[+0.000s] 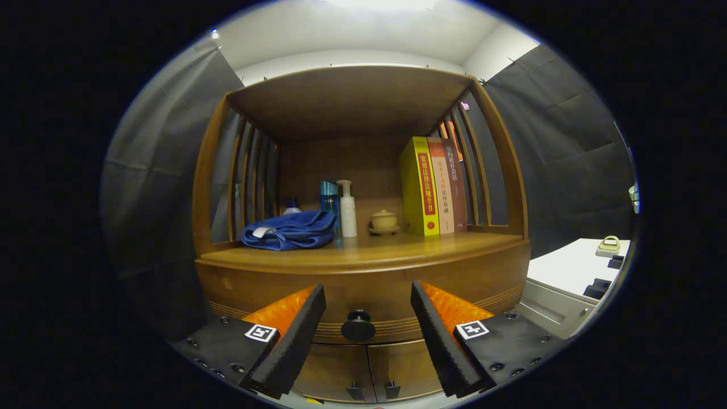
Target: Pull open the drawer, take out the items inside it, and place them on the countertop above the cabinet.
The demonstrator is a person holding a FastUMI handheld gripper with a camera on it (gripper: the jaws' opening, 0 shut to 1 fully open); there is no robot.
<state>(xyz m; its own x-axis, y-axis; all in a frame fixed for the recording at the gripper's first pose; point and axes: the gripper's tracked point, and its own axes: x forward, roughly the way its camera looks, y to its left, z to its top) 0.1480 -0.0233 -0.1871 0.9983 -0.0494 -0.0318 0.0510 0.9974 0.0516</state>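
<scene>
Gripper view: tool (368,318) open, drawer knob (358,326) between fingers.

You see brown wooden cabinet (363,284), black drawer knob (358,326), blue cloth (291,231), yellow book (419,187), white pump bottle (347,209), beige lidded cup (384,220).

Gripper view: level, facing cabinet (363,284) front, near, drawer knob (358,326) just ahead.

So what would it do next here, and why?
Probably ease forward and close on the round drawer knob. The gripper is open, its fingers either side of the knob but seemingly short of it, and the drawer looks shut.
</scene>
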